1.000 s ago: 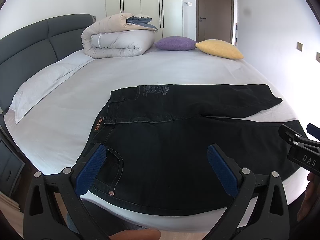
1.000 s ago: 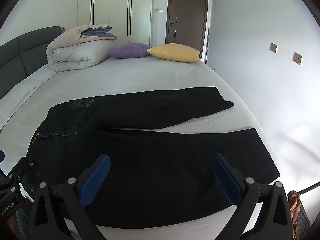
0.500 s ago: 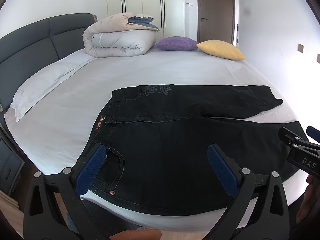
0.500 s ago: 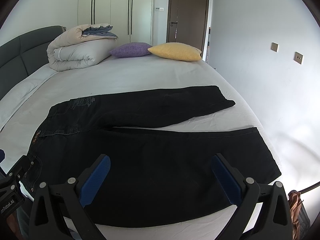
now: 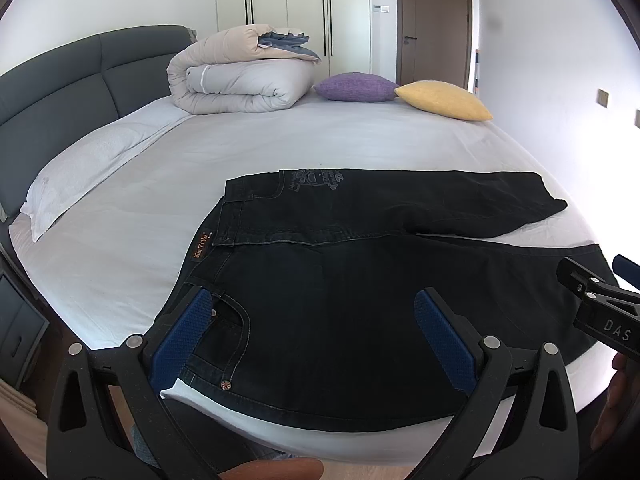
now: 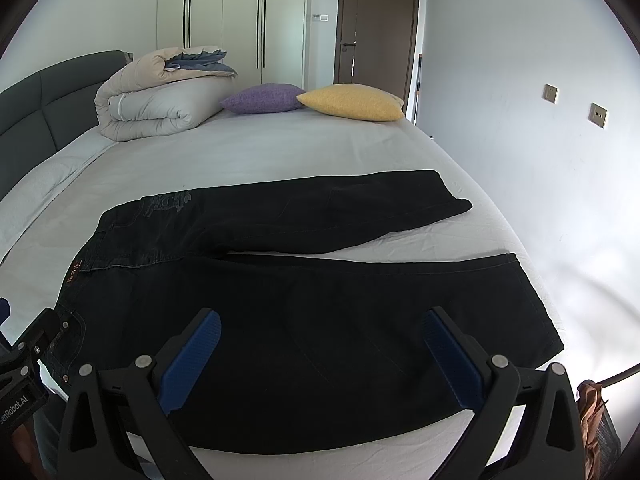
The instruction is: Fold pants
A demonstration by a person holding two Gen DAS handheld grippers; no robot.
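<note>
A: Quick one. Where are the jeans?

B: Black jeans point(image 5: 360, 280) lie flat on the white bed point(image 5: 320, 140), waistband toward the grey headboard point(image 5: 60, 80), legs running the other way. Near leg lies along the bed edge closest to us, far leg point(image 6: 320, 212) angled away from it, small wedge of sheet between. Looks spread out so one leg can be folded over the other; no fold made yet, I'd say.

A: Claws?

B: Left claw point(image 5: 316, 340) wide open, blue pads apart, above the front pocket and hip end. Holding nothing; can't tell if a pad brushes the denim. Right claw point(image 6: 320, 360) also spread wide, empty, over the near leg toward the hem. One at each end, probably to lift that near edge together.

A: Clutter?

B: Rolled duvet point(image 5: 240, 76), purple cushion point(image 5: 356, 87) and yellow cushion point(image 5: 444, 100) at the far side, well apart from the jeans. White pillow point(image 5: 88, 160) by the headboard.
</note>
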